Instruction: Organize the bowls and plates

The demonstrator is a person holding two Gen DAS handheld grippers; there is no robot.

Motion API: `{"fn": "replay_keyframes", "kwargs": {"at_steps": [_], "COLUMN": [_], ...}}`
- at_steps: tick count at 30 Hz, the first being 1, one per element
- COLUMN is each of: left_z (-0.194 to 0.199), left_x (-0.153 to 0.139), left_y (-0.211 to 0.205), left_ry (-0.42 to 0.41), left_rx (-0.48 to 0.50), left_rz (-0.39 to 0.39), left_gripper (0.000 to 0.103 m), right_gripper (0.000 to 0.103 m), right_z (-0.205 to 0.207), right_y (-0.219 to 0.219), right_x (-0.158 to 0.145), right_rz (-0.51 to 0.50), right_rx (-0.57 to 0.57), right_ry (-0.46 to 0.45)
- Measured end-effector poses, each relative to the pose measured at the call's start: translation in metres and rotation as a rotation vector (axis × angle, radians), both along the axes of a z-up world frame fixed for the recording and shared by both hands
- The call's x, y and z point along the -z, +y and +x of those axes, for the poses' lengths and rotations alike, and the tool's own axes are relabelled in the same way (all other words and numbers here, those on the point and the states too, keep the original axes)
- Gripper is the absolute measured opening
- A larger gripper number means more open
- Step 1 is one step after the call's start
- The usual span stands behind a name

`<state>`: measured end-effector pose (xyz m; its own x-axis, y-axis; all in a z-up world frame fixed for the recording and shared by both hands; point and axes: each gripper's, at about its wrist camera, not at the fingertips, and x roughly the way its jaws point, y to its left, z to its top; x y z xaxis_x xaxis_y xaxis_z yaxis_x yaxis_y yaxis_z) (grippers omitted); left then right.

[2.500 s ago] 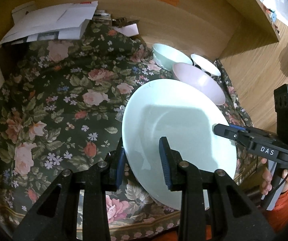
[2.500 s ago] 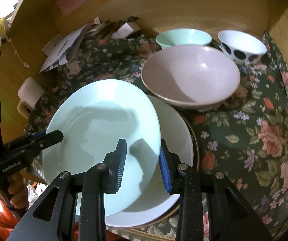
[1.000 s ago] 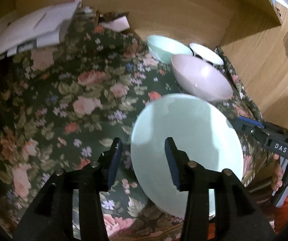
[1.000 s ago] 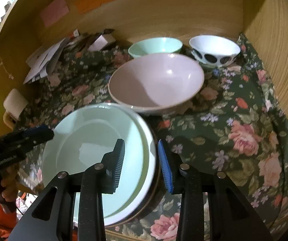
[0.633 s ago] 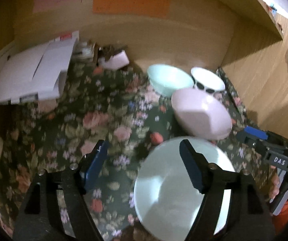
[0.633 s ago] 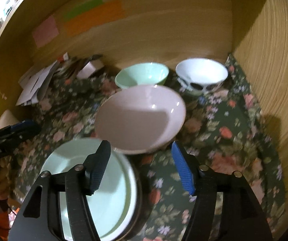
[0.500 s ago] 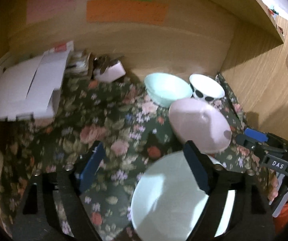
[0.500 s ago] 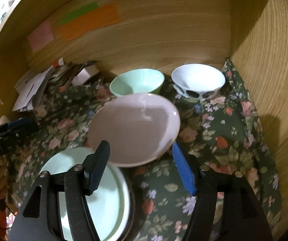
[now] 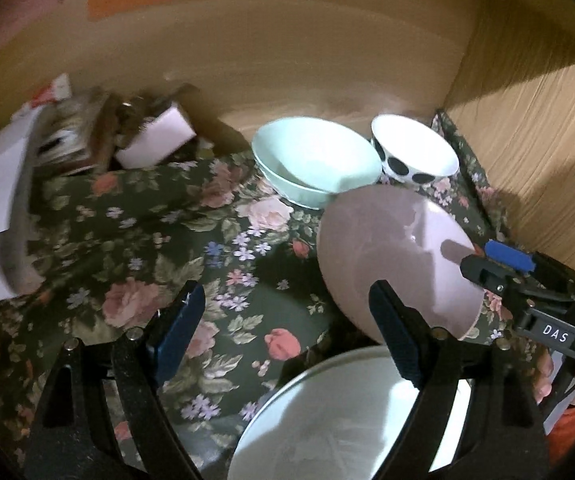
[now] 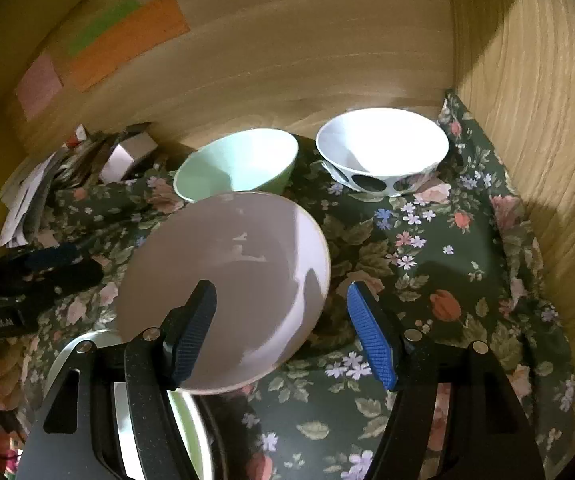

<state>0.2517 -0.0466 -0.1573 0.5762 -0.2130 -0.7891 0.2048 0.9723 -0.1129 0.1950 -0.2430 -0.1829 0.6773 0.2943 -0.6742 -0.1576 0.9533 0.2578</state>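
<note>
- Left gripper [image 9: 287, 336]: jaws spread wide, holding nothing. It hovers over the floral cloth [image 9: 135, 240] that covers the bench, with the plate stack just below and to its right.
- Right gripper [image 10: 283, 332]: jaws spread wide, holding nothing. The near rim of the pink bowl lies between the two jaws in the right wrist view; whether either pad touches it cannot be told.
- Plate stack [image 9: 327, 420]: sits at the near edge of the bench. A pale green plate lies on top; a white rim shows beneath it in the right wrist view.
- Pink bowl [image 10: 227, 288]: sits directly behind the plate stack, its near rim seeming to overlap the stack's far edge. Judged glazed ceramic: stiff, fairly heavy, smooth, and liable to chip. Recommended hold: pinch the rim wall at the near side, one jaw inside and one outside, and lift level.
- Mint bowl [image 10: 239, 164] and white spotted bowl [image 10: 383, 148]: stand side by side, close together, at the back wall. Both are smaller, probably lighter; the same rim grasp applies.
- Papers and boxes [image 9: 15, 184]: piled at the far left, well apart from the crockery.
</note>
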Motion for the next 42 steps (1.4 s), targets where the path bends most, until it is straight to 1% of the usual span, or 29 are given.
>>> {"fn": "replay_keyframes", "kwargs": {"at_steps": [3,5,7,9,11,12,15,16,17,18,19,20,22,25,28,34,42], "left_z": [0.010,0.016,0.019,0.023,0.025,0.027,0.031,0.032,0.033,0.033,0.033,0.033,0.033,0.032,0.031,0.028,0.010], "left_x": [0.011,0.018,0.023,0.028,0.032,0.034,0.041,0.043,0.045,0.046,0.046,0.047,0.047,0.049,0.050,0.045,0.017], "left_y": [-0.010,-0.016,-0.020,-0.025,-0.027,-0.028,-0.031,-0.032,-0.034,-0.035,-0.035,-0.036,-0.040,-0.045,-0.049,-0.047,-0.037], "left_ry": [0.025,0.043,0.054,0.063,0.071,0.084,0.118,0.122,0.128,0.131,0.132,0.131,0.128,0.129,0.121,0.109,0.029], "left_rx": [0.019,0.032,0.040,0.045,0.051,0.055,0.070,0.072,0.075,0.083,0.089,0.096,0.109,0.128,0.126,0.119,0.105], "left_rz": [0.011,0.016,0.020,0.023,0.017,0.018,0.006,0.012,0.018,0.012,0.006,0.002,0.000,0.000,0.019,0.012,-0.005], "left_gripper": [0.084,0.082,0.076,0.075,0.065,0.058,0.051,0.045,0.043,0.040,0.039,0.035,0.029,0.022,0.022,0.022,0.022], "right_gripper": [0.065,0.065,0.065,0.064,0.057,0.054,0.049,0.045,0.040,0.038,0.034,0.026,0.025,0.024,0.023,0.023,0.023], "right_z": [0.005,0.009,0.013,0.018,0.020,0.021,0.022,0.022,0.022,0.022,0.022,0.022,0.022,0.022,0.022,0.020,0.009], "right_y": [0.001,0.001,0.001,0.001,0.001,0.001,0.001,0.002,0.002,0.003,0.003,0.004,0.006,0.005,0.004,0.004,0.011], "right_x": [0.006,0.011,0.015,0.018,0.022,0.023,0.028,0.029,0.030,0.031,0.032,0.032,0.032,0.031,0.031,0.025,-0.002], "right_rz": [-0.004,-0.007,-0.003,0.007,0.020,0.027,0.045,0.048,0.050,0.050,0.052,0.050,0.031,0.037,0.042,0.054,0.044], "right_rx": [0.000,0.001,0.002,-0.001,-0.001,-0.004,-0.006,-0.009,-0.012,-0.015,-0.021,-0.026,-0.027,-0.024,-0.021,-0.024,-0.028], "right_ry": [0.014,0.025,0.036,0.049,0.058,0.063,0.081,0.085,0.089,0.094,0.097,0.097,0.095,0.100,0.107,0.100,0.036]}}
